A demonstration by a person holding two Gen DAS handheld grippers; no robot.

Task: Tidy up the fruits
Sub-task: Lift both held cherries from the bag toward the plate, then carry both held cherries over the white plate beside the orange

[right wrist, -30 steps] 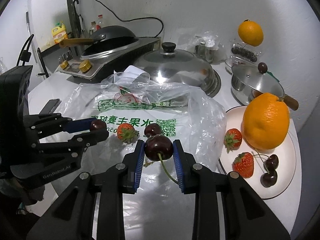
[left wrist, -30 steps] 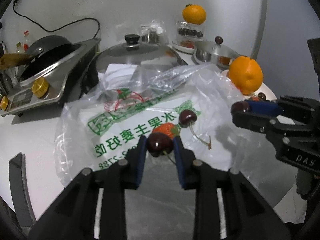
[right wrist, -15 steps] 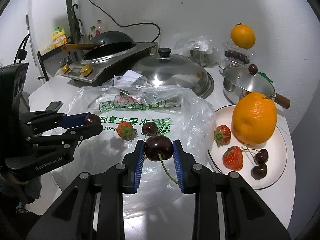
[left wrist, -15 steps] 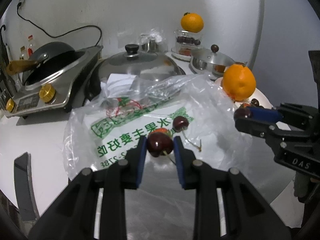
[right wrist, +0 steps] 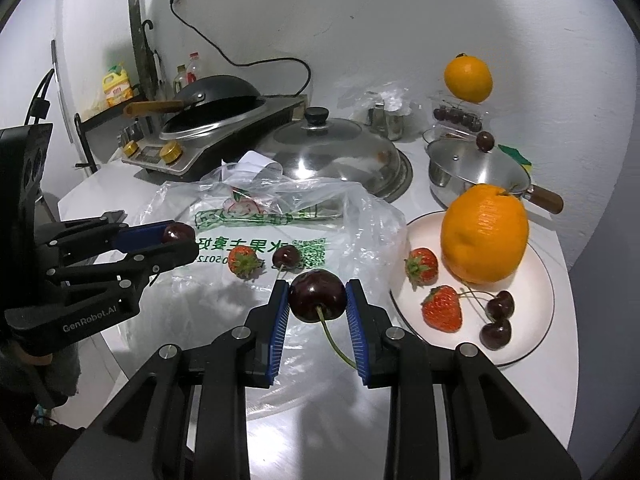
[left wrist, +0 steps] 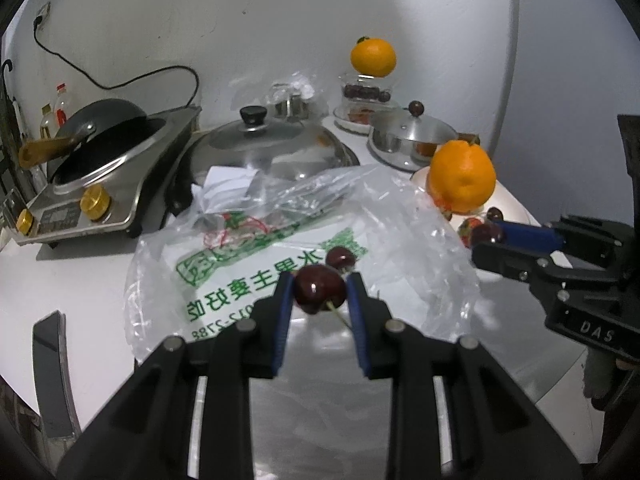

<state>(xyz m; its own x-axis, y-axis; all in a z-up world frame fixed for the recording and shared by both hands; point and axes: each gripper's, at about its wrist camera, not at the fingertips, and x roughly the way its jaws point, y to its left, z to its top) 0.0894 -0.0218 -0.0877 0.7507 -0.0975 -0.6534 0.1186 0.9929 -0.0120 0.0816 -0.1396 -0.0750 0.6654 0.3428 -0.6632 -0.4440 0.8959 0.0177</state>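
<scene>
**Two cherries lifted, bound for the plate**

The left gripper (left wrist: pixel 319 295) pinches a cherry (left wrist: pixel 320 289) between its fingers; the right gripper (right wrist: pixel 318 300) clamps a second cherry (right wrist: pixel 317 295), stem hanging. Both hover above the bag (right wrist: pixel 280 236). Step in hand: transfer. Next, probably, a swing over the plate (right wrist: pixel 536 332) and release. The plate holds an orange (right wrist: pixel 484 234), two strawberries and two cherries; one strawberry (right wrist: pixel 243 261) and one cherry lie on the bag.
</scene>
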